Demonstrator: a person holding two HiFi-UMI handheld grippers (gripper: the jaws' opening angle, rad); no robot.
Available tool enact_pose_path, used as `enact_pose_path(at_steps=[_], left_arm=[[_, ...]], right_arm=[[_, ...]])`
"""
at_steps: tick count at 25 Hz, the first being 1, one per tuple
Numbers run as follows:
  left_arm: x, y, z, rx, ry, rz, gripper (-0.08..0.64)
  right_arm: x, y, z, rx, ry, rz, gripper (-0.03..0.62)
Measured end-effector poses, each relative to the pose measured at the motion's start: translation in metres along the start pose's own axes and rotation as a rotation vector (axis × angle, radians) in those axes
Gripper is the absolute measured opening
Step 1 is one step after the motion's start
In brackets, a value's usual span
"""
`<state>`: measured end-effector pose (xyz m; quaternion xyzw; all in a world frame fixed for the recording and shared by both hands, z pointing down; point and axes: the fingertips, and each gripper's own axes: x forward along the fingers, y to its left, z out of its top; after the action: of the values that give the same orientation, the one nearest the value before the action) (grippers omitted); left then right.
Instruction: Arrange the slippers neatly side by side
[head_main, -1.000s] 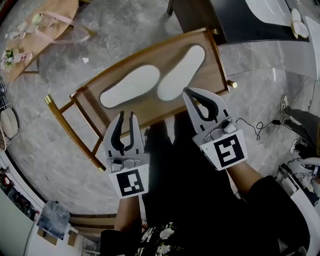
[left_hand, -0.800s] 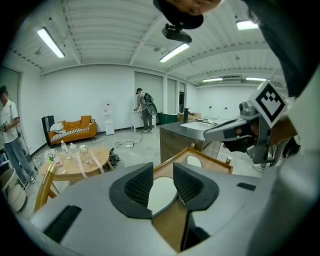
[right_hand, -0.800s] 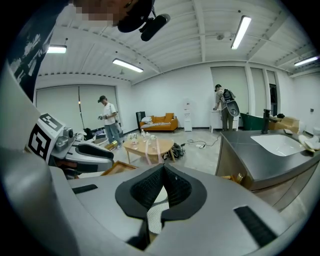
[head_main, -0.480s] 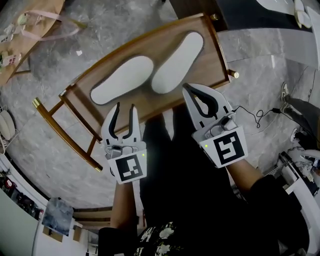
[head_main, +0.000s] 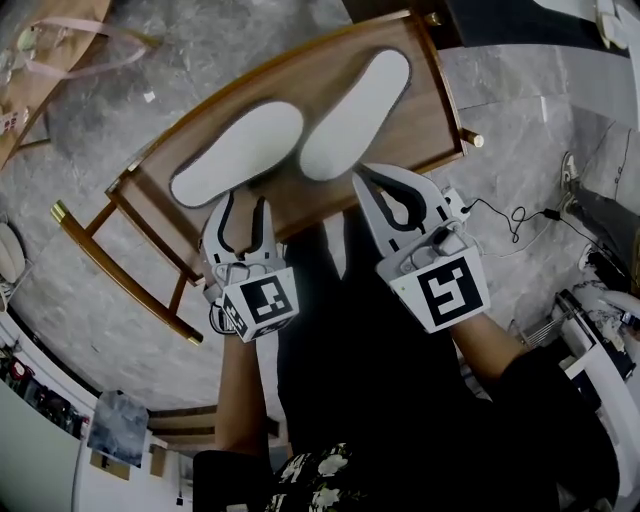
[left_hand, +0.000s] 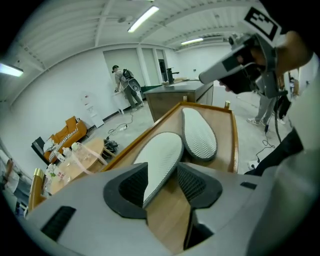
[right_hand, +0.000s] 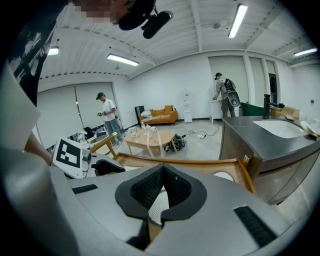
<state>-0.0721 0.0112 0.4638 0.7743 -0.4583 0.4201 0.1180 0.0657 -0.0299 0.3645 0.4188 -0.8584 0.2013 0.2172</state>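
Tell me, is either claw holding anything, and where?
Nothing is held. The left claw has just been opening its jaws, which straddle the left slipper at its end without pinching; the right claw is shut, empty.

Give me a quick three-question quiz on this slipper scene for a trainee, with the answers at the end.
1. True or false: the left slipper and the right slipper both lie sole-up on the wooden rack.
2. What stands between the jaws of the left gripper? A. an edge of the left slipper. B. a cable. C. nothing.
3. Which gripper has its jaws together?

Key:
1. True. The tread shows on both.
2. A. Those jaws have just been opening, and the slipper's edge sits between them.
3. The right gripper.
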Motion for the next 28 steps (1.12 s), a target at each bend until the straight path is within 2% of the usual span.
enact_pose_path(at_steps=[2, 6, 9, 16, 23, 28], left_arm=[[0.007, 0.000, -0.003, 0.015, 0.013, -0.006, 0.183], [0.018, -0.005, -0.019, 0.121, 0.063, -0.014, 0.193], [0.027, -0.009, -0.028, 0.173, 0.098, -0.013, 0.204], [0.040, -0.005, -0.035, 0.226, 0.123, 0.011, 0.210], [0.047, -0.009, -0.041, 0.340, 0.135, 0.066, 0.210], [0.051, -0.004, -0.041, 0.351, 0.146, 0.110, 0.200]], right_arm=[[0.002, 0.000, -0.004, 0.000, 0.013, 0.001, -0.005], [0.009, 0.002, -0.009, 0.001, 0.033, 0.011, -0.006], [0.011, 0.000, -0.012, 0.025, 0.036, 0.007, -0.005], [0.017, 0.002, -0.014, 0.020, 0.043, 0.012, -0.005], [0.016, 0.004, -0.018, 0.020, 0.047, 0.035, -0.006], [0.016, 0.002, -0.019, 0.014, 0.046, 0.049, -0.006]])
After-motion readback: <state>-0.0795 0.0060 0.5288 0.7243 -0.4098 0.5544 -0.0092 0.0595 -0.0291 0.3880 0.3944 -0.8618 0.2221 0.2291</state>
